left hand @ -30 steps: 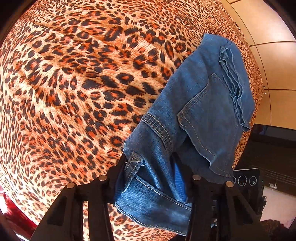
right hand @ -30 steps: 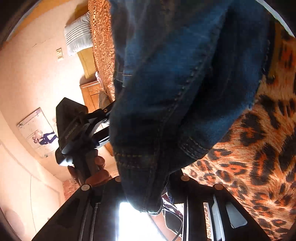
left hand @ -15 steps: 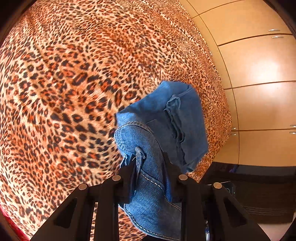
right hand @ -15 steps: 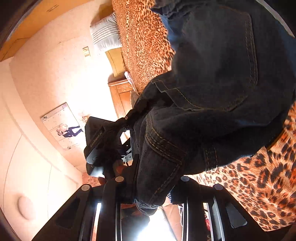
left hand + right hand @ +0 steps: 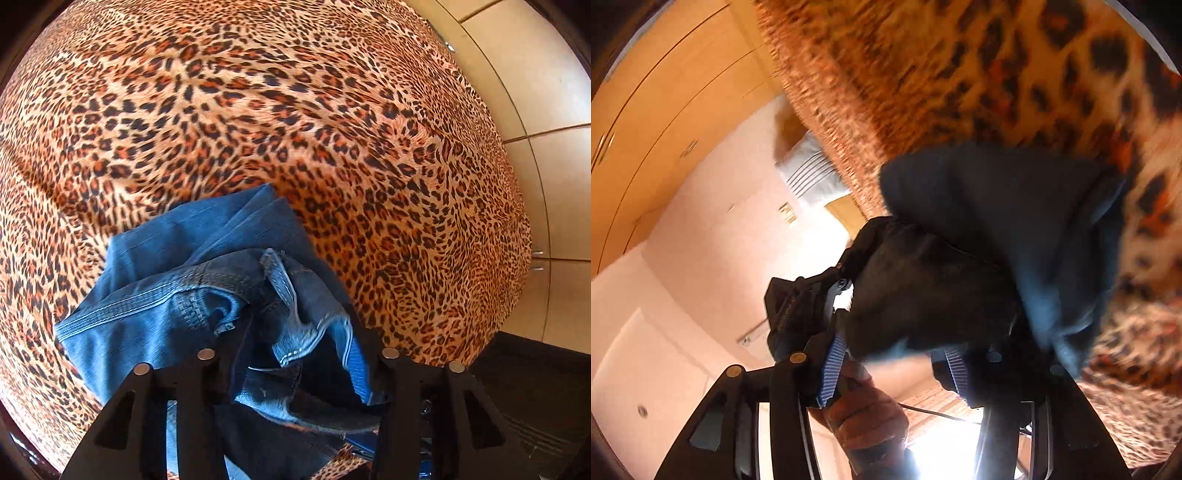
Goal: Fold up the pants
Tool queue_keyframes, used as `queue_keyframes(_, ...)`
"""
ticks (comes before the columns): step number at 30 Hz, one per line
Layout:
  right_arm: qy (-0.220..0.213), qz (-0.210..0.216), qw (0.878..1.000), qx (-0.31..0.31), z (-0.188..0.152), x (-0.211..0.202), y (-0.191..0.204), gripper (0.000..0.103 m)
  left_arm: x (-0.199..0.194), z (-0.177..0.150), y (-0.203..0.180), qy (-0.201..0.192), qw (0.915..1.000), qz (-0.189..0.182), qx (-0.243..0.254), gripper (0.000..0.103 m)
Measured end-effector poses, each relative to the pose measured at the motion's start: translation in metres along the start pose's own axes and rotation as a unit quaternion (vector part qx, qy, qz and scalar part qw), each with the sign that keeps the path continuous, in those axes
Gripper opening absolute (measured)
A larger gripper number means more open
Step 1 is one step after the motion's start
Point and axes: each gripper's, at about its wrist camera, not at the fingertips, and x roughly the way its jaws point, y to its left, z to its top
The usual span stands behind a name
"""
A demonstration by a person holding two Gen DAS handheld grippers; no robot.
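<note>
The folded blue jeans (image 5: 207,295) lie bunched on the leopard-print bedspread (image 5: 295,129) at the near edge of the bed. My left gripper (image 5: 303,332) stands open with its fingers (image 5: 207,369) on either side of the waistband fold, the denim loose between them. In the right wrist view the jeans (image 5: 979,251) look dark and blurred. My right gripper (image 5: 897,347) is open, its blue ribbed pads (image 5: 833,365) apart, with the cloth draped just in front of them. The left gripper's body (image 5: 798,314) shows there, held by a hand (image 5: 864,413).
Wooden wardrobe doors (image 5: 554,166) stand beyond the bed's right edge. In the right wrist view a white pillow (image 5: 812,177) lies at the head of the bed, with a pink wall (image 5: 701,258) behind. The bed's near edge is right below both grippers.
Both grippers have opened and let go of the jeans. The jeans have dropped from hanging in the air into a bunch on the bedspread. The right view is blurred from motion.
</note>
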Motion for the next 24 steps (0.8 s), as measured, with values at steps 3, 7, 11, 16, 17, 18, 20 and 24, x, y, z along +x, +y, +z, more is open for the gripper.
queue_keyframes(3, 0.047, 0.006, 0.999, 0.007, 0.015, -0.014, 0.009, 0.058, -0.015, 0.007, -0.024, -0.015, 0.9991, -0.039, 0.006, 0.057)
queue_keyframes(7, 0.120, -0.002, 0.992, -0.048, 0.011, -0.028, 0.044, 0.072, -0.074, -0.004, -0.008, -0.077, 0.9932, -0.086, -0.015, 0.070)
queue_keyframes(11, 0.150, -0.076, 0.966, -0.198, 0.013, -0.006, 0.118, 0.083, -0.110, -0.056, 0.064, -0.163, 0.9787, -0.057, -0.110, 0.085)
queue_keyframes(16, 0.194, -0.212, 0.893, -0.348, 0.007, 0.072, 0.160, 0.085, -0.064, -0.117, 0.152, -0.133, 0.9468, -0.089, -0.279, 0.083)
queue_keyframes(17, 0.204, -0.237, 0.878, -0.362, 0.005, 0.092, 0.157, 0.085, -0.053, -0.123, 0.160, -0.128, 0.9398, -0.096, -0.302, 0.082)
queue_keyframes(18, 0.212, -0.266, 0.865, -0.369, 0.004, 0.106, 0.152, 0.085, -0.043, -0.126, 0.165, -0.126, 0.9332, -0.104, -0.320, 0.082)
queue_keyframes(20, 0.228, -0.297, 0.851, -0.369, 0.002, 0.126, 0.138, 0.084, -0.028, -0.122, 0.167, -0.127, 0.9238, -0.115, -0.342, 0.079)
queue_keyframes(24, 0.223, -0.325, 0.806, -0.441, -0.005, 0.160, 0.163, 0.005, -0.017, -0.091, 0.152, -0.121, 0.9404, -0.044, -0.315, 0.045)
